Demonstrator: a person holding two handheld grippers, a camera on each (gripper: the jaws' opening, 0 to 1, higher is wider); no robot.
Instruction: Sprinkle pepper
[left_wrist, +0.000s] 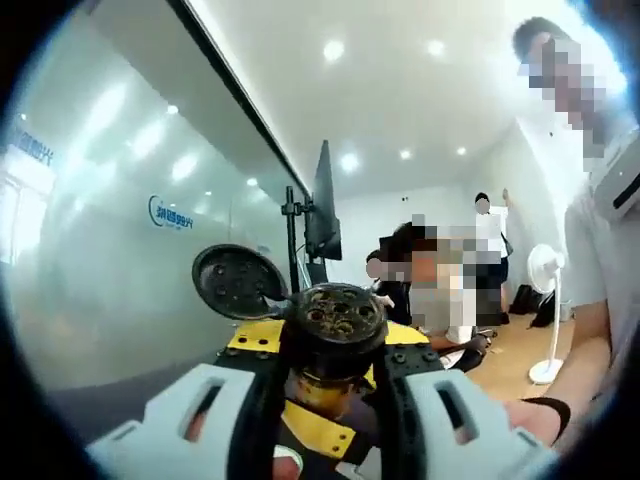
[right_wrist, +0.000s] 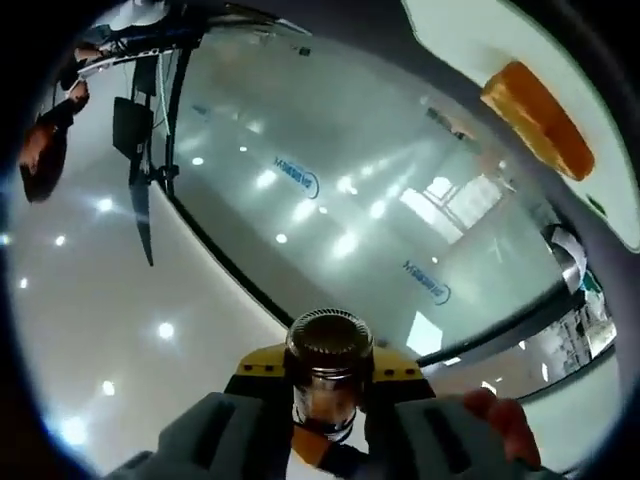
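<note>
L gripper (left_wrist: 330, 400) clamps pepper shaker (left_wrist: 335, 325) by its neck, flip lid (left_wrist: 238, 282) open, holes showing. R gripper (right_wrist: 325, 425) grips a glass jar (right_wrist: 328, 375), view rolled; plate (right_wrist: 480, 45) w/ bread (right_wrist: 537, 118) near.

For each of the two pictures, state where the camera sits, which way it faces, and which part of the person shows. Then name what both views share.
Left gripper view: rides the left gripper, aimed level into an office; fingers grip the pepper shaker, flip lid open; a wrist at right.
Right gripper view: rides the right gripper, rolled upside down towards the glass wall; a fingertip shows.
Shared: the shaker, the glass wall.
</note>
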